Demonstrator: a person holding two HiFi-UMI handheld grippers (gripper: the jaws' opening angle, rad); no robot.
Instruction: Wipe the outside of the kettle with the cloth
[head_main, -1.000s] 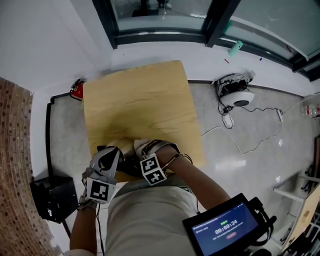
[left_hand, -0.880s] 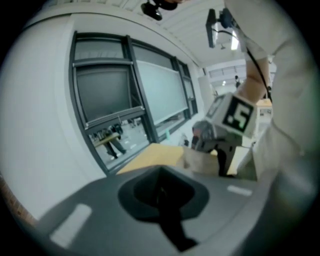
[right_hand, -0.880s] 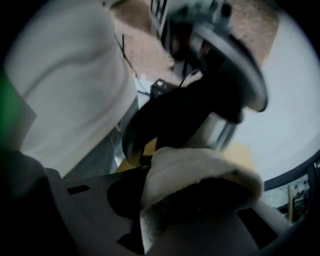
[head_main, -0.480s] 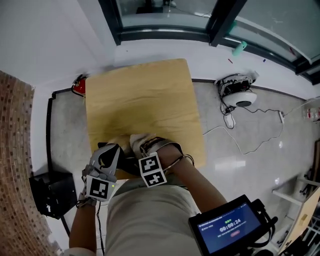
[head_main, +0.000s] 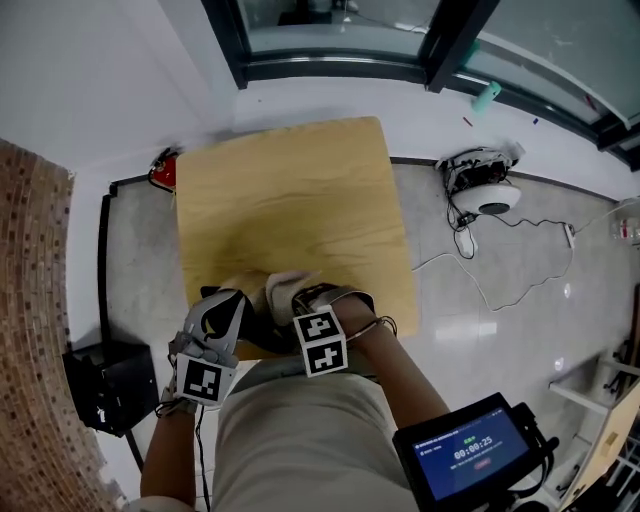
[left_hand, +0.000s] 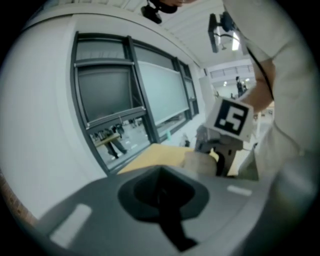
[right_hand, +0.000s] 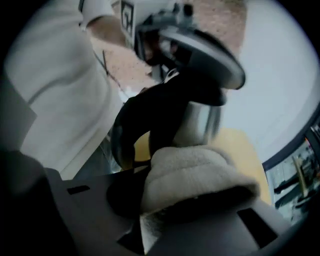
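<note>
Right gripper view shows your right gripper (right_hand: 200, 200) with its fingers (right_hand: 80, 215) clamped on the folded cream cloth (right_hand: 195, 167). The cloth appears pressed to the kettle (right_hand: 202, 120), just beside its black handle (right_hand: 145, 120). Your left gripper (left_hand: 160, 210) sits above the kettle, fingers (left_hand: 85, 215) drawn together on a dark strip, judged to be the handle top.

Step in hand: wiping, judged early. Next, carry the cloth round the kettle's wall under steady pressure.

The kettle is brushed steel with a grey lid (right_hand: 205, 50), and the near edge of the surface (head_main: 290, 200) lies beneath it.
</note>
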